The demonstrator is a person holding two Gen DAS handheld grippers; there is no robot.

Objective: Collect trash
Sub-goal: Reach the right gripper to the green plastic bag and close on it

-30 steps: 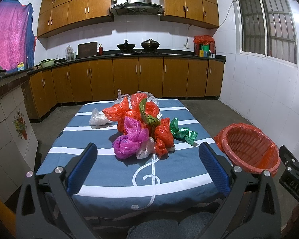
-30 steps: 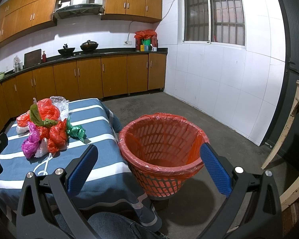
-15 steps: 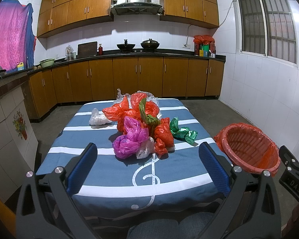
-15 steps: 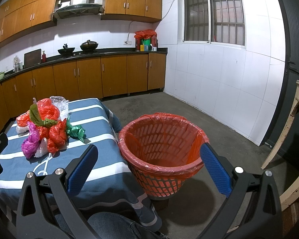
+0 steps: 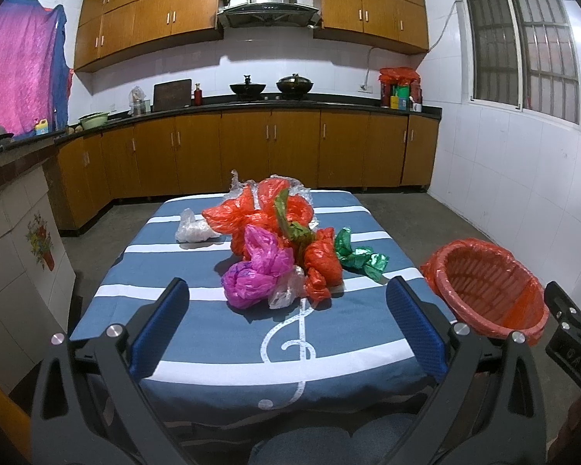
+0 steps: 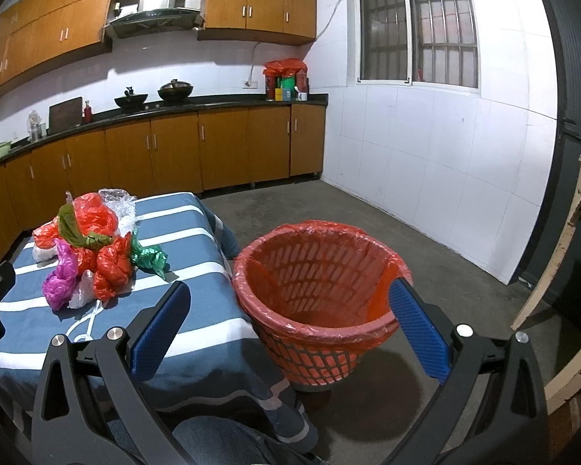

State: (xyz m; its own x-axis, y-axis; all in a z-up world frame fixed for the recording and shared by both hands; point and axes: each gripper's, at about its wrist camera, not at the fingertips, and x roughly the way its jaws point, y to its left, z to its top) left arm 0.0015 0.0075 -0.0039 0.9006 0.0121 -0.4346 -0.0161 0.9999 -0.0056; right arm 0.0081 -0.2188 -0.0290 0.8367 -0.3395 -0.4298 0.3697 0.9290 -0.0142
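nothing has moved: both grippers, left gripper (image 5: 288,319) and right gripper (image 6: 290,323), hover with jaws wide, empty; pinch crumpled magenta plastic bag (image 5: 257,275) first, then drop into orange mesh wastebasket (image 6: 321,271).

Both tongs, left (image 5: 288,329) and right (image 6: 286,331), share a matte black triangular frame with silver screws and ribbed blue pads (image 5: 160,327); blue denim knees (image 6: 228,441) show below.
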